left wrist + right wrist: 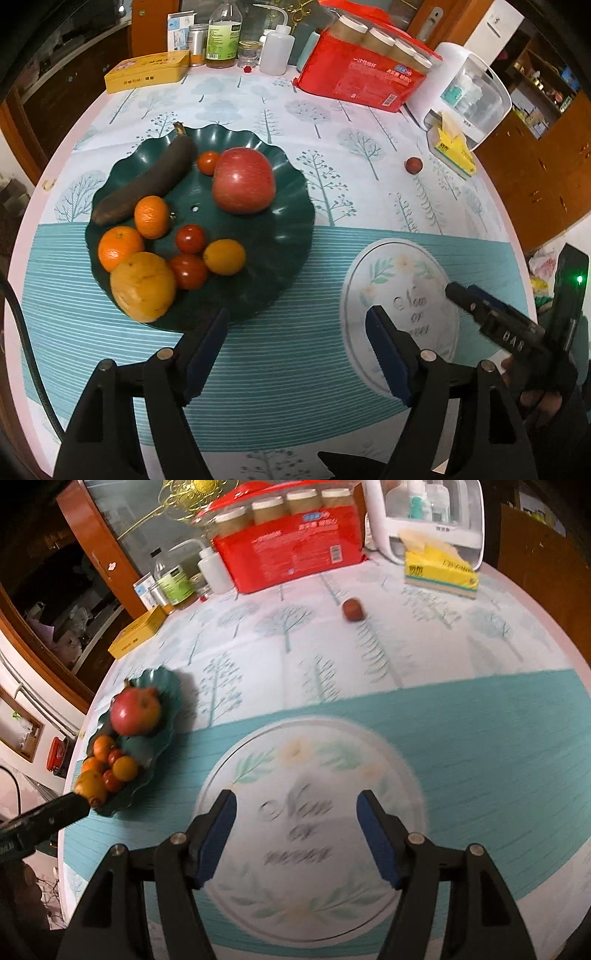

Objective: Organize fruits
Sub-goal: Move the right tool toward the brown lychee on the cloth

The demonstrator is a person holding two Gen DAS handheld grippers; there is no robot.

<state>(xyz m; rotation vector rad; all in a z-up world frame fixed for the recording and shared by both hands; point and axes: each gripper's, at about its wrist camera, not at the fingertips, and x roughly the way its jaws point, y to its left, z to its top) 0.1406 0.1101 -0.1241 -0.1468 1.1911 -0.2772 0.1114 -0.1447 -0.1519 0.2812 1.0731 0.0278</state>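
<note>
both claws stood spread and empty. left claw (295, 354) hung over the striped teal band of the desk (258, 413), nothing between its blue pads (205, 354). right claw (295, 838) was likewise apart, over the printed round emblem (314, 812), gripping nothing.

just beyond the left claw sat the dark green plate (288, 236), holding a large yellow-orange citrus (142, 286), smaller oranges, cherry tomatoes (190, 239), a blackened banana (144, 181) and a red apple (243, 181).

one small reddish fruit (352, 609) lay alone on the tree-patterned cloth, well apart from the plate, near the yellow tissue pack (439, 572). right-wrist view was blurred, so its kind was unclear.

judgement: the stray fruit was the remaining item; the right claw was better placed for it. advice: bring the claw down with one pad on each side, close gently since it looked round and likely to roll, lift clear, and set it in the bare right part of the plate, away from the apple.
</note>
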